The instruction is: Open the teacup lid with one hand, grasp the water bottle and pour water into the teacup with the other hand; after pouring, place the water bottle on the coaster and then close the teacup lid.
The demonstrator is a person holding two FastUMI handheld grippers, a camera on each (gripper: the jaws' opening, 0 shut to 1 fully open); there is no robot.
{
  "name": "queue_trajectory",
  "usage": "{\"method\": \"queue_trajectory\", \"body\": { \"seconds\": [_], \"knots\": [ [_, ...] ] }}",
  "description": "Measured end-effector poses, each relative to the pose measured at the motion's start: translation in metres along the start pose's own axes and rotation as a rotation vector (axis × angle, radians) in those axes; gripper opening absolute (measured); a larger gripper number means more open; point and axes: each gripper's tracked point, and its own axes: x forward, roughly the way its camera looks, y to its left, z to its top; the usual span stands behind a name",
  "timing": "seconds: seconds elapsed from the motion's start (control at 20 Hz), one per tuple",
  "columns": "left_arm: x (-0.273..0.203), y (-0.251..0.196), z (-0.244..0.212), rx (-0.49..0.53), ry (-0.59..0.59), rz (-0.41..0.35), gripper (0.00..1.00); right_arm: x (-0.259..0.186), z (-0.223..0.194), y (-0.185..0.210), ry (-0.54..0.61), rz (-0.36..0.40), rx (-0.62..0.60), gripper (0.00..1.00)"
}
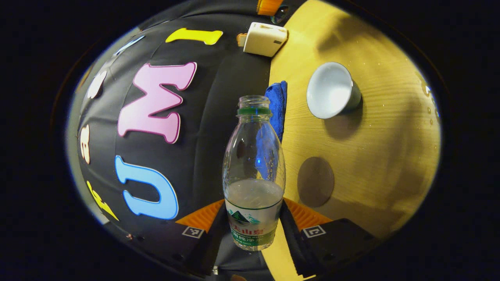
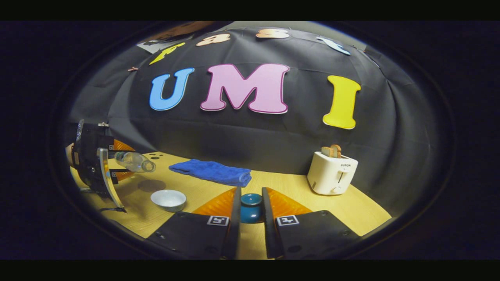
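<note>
The left gripper [image 1: 254,230] has its jaws clamped on the water bottle [image 1: 254,171], uncapped, partly full and tipped on its side above the bench [image 2: 363,210], its mouth over the open white teacup [image 2: 168,199]. The round coaster [image 2: 151,185] lies just beyond the cup. The right gripper [image 2: 250,212] holds the teal lid [image 2: 250,208] between narrow jaws, near a blue towel [image 2: 213,171] and toaster [image 2: 331,173]

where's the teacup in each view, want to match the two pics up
Left gripper view: the teacup sits upper right of centre on the table, lid off, right of the water bottle held in the left tool.
Right gripper view: teacup lies lower left, under the tilted bottle.
Shared landmark: the blue towel.
</note>
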Motion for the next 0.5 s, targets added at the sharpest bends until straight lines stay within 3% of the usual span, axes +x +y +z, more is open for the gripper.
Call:
{"method": "queue_trajectory", "body": {
  "seconds": [0.5],
  "knots": [
    [0.008, 0.011, 0.006, 0.155, -0.033, 0.045, 0.76, -0.004, 0.0, -0.012, -0.004, 0.001, -0.002, 0.24]
  ]
}}
